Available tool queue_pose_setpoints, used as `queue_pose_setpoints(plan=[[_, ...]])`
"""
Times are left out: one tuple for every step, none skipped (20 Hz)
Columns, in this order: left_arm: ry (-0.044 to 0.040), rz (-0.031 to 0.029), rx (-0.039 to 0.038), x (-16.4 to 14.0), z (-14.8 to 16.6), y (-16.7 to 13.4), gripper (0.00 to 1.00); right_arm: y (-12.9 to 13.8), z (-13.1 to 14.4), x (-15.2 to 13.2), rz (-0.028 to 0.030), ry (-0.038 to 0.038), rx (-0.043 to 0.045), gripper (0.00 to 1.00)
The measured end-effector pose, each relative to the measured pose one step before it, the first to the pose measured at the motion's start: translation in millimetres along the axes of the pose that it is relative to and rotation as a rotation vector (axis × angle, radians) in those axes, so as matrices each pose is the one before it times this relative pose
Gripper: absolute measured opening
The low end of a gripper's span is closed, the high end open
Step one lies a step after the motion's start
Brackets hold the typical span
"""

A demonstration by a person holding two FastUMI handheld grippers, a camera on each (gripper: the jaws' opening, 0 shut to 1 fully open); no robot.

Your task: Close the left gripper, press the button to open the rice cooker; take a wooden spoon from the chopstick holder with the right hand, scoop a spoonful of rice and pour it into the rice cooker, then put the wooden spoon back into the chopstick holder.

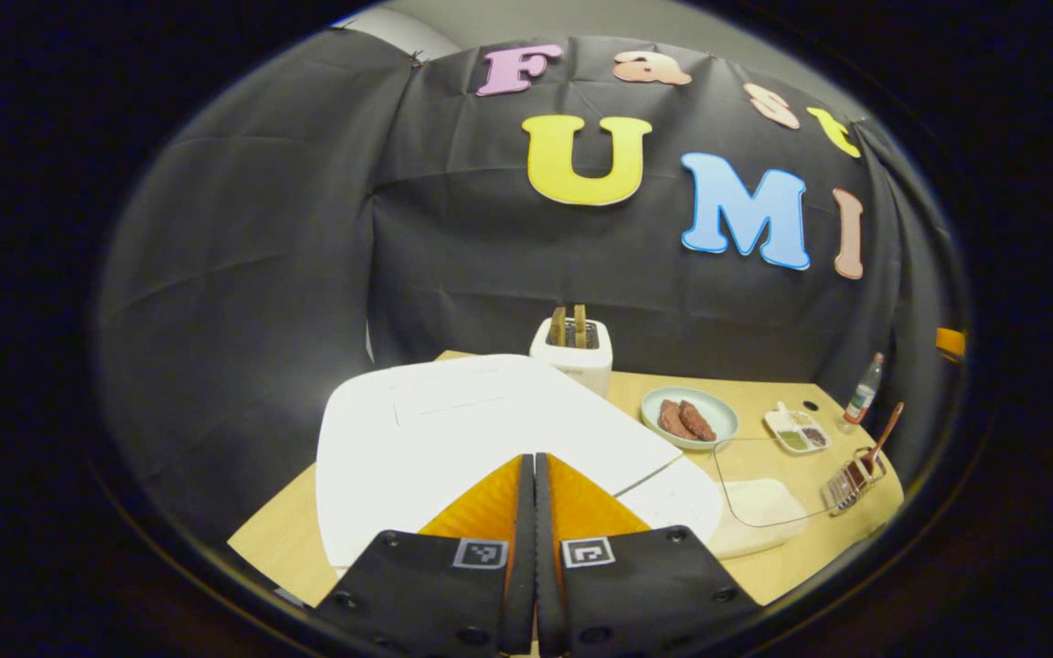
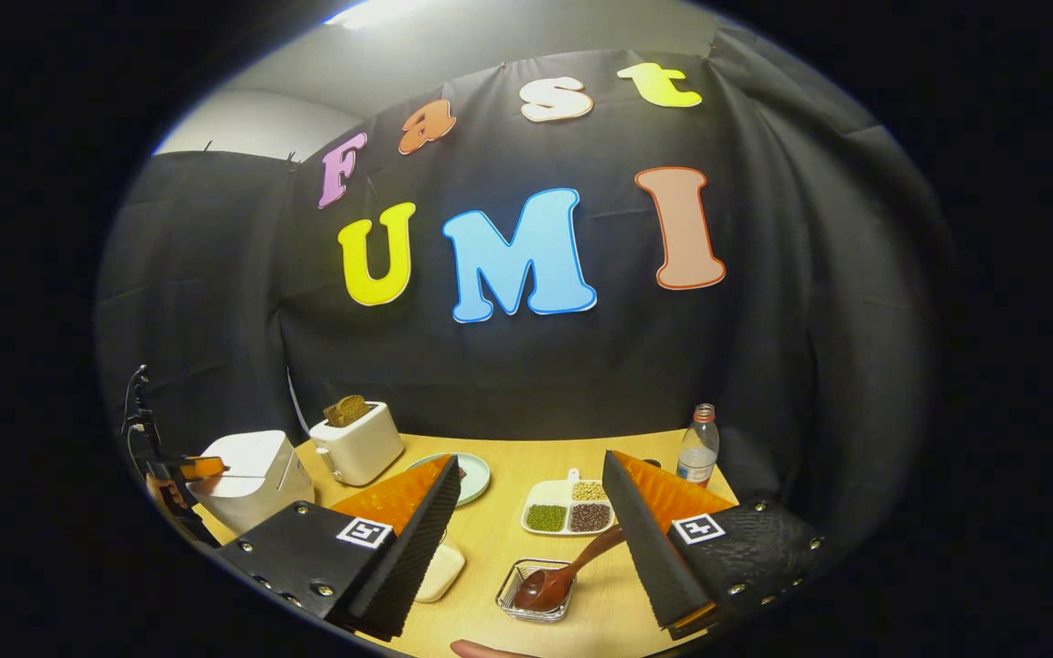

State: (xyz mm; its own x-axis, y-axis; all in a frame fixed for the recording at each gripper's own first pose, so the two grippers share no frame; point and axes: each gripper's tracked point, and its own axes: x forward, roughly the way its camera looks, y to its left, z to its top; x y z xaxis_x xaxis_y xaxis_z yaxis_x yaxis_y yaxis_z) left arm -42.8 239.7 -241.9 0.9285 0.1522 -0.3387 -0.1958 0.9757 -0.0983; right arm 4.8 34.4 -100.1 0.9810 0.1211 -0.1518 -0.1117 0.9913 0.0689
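My left gripper [image 1: 536, 461] is shut, its fingers pressed together just above the front of the white rice cooker [image 1: 453, 429], whose lid is down. In the right gripper view the same rice cooker [image 2: 248, 475] stands at the far left, with the other gripper [image 2: 199, 468] and a hand at its front edge. My right gripper [image 2: 531, 461] hangs open with nothing in it, above and short of the wooden spoon [image 2: 563, 571]. The spoon rests in the wire chopstick holder [image 2: 536, 592], bowl down. In the left gripper view that holder [image 1: 849, 484] and spoon [image 1: 883, 434] sit far right.
A clear container of rice [image 1: 755, 501] lies right of the cooker. Behind stand a white toaster [image 2: 357, 443] with bread, a plate [image 1: 689, 418] of meat, a divided dish [image 2: 568, 507] of beans and a bottle [image 2: 698, 448]. The table edge [image 1: 271, 548] is near.
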Motion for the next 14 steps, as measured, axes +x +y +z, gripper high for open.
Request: queue_pose_setpoints(plan=[[-0.06163, 0.02233, 0.01789, -4.00, 22.81, 3.37, 0.14, -2.01, 0.06, 0.75, -0.00431, -0.00037, -0.00484, 0.96], [-0.08684, 0.01999, 0.02171, -10.75, 29.13, 1.19, 0.34, -1.42, -0.30, -0.36, -0.00482, -0.00028, -0.00550, 0.96], [-0.06453, 0.01557, 0.01995, -8.57, 27.94, -2.47, 0.53, -1.61, 0.68, -0.04, -0.00411, -0.00007, 0.00027, 0.96], [-0.04947, 0.00988, 0.01437, -7.36, 23.72, -1.58, 0.72, 0.48, 0.38, 0.35, 0.00102, -0.00175, 0.00342, 0.96], [-0.01420, -0.01000, -0.00058, -1.54, 9.02, -7.31, 0.89, -0.07, 0.85, -0.62, -0.00100, -0.00208, 0.00369, 0.96], [-0.00210, -0.03502, -0.01965, -2.07, 9.52, -12.20, 0.93, -0.52, 0.21, -0.78, 0.00060, -0.00285, -0.00030, 0.96], [-0.00023, -0.03060, -0.02108, -1.06, 4.54, -11.68, 0.94, -0.29, 1.15, -0.18, 0.00102, -0.00336, -0.00195, 0.96], [-0.00190, -0.02141, -0.01349, -0.03, 2.06, -8.32, 0.93, -0.31, 1.31, -1.73, -0.00010, -0.00575, -0.00226, 0.96], [-0.00437, -0.00787, -0.00088, -0.83, 2.07, -4.42, 0.95, -0.78, 1.56, -0.68, -0.00130, -0.00432, -0.00696, 0.96], [-0.00643, 0.00364, 0.00396, -0.07, 1.38, -2.48, 0.95, -1.46, -0.27, -1.86, -0.00337, -0.00356, -0.00855, 0.96], [-0.00378, -0.00295, -0.00098, -0.45, -1.28, -6.64, 1.00, -1.67, 0.77, -0.85, -0.00229, -0.00562, -0.00726, 0.96], [-0.00429, -0.01765, -0.01052, -0.97, 0.01, -10.36, 0.94, -1.59, 0.85, -1.41, -0.00312, -0.00699, -0.00590, 0.96], [-0.00157, -0.01766, -0.01259, -0.55, -1.44, -10.66, 0.96, -3.17, 0.56, -0.42, -0.00546, -0.00573, -0.00344, 0.96], [-0.00004, -0.01090, -0.00790, 0.16, -2.63, -7.10, 0.96, -3.25, -1.80, -0.47, -0.00623, -0.00094, -0.00060, 0.96]])
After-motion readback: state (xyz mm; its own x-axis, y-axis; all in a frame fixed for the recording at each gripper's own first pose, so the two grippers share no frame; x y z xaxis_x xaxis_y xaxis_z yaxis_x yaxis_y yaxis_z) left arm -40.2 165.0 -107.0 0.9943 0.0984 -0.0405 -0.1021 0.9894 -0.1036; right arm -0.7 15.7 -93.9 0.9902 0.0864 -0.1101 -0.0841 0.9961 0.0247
